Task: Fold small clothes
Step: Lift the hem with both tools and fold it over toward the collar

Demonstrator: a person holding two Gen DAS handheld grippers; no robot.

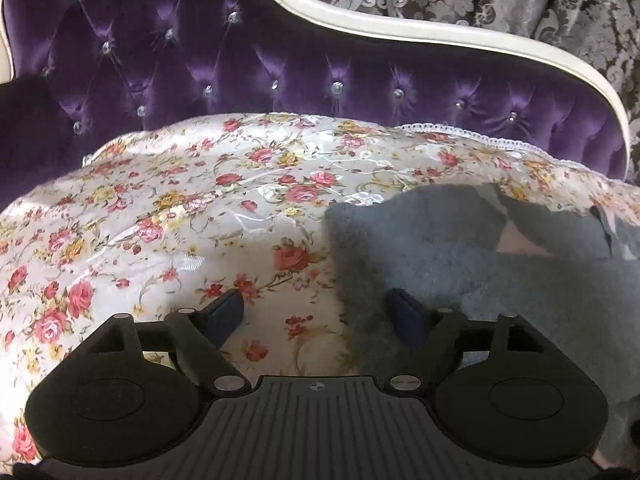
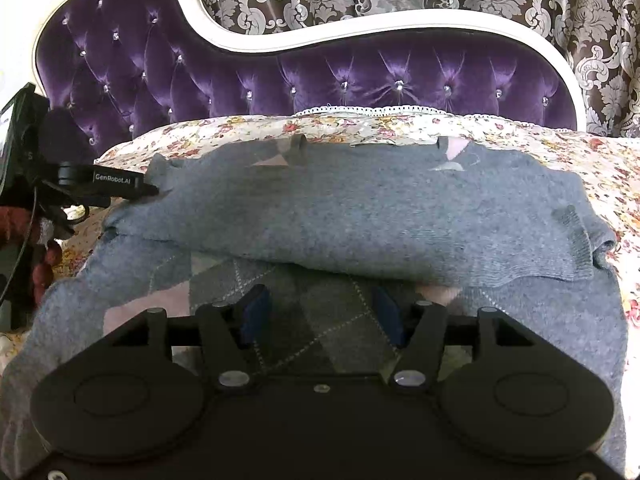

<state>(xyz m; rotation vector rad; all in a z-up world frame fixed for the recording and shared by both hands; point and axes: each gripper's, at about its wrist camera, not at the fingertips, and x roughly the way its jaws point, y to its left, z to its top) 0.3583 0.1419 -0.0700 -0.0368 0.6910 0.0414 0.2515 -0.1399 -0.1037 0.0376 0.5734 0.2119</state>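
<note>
- One garment is in play: a grey knitted sweater with a pink-and-grey argyle front, lying on the floral satin bedspread below the purple tufted velvet headboard.
- We find one fold made: the sweater's far part lies doubled toward us across the body, plain grey back uppermost, with a ribbed cuff resting at its right end.
- We see the argyle panel uncovered beneath the near edge of that fold, so we judge the folding about half done; further folds and tidying remain.
- We note the left gripper with jaws spread and nothing between them; one blue pad stands over bare bedspread, the other at the sweater's left edge.
- From the right wrist view, its finger appears just beside the folded layer's left end.
- We note the right gripper hovering over the argyle panel, jaws apart, pinching nothing.
- We cannot tell whether the sleeves are tucked evenly beneath the fold.
</note>
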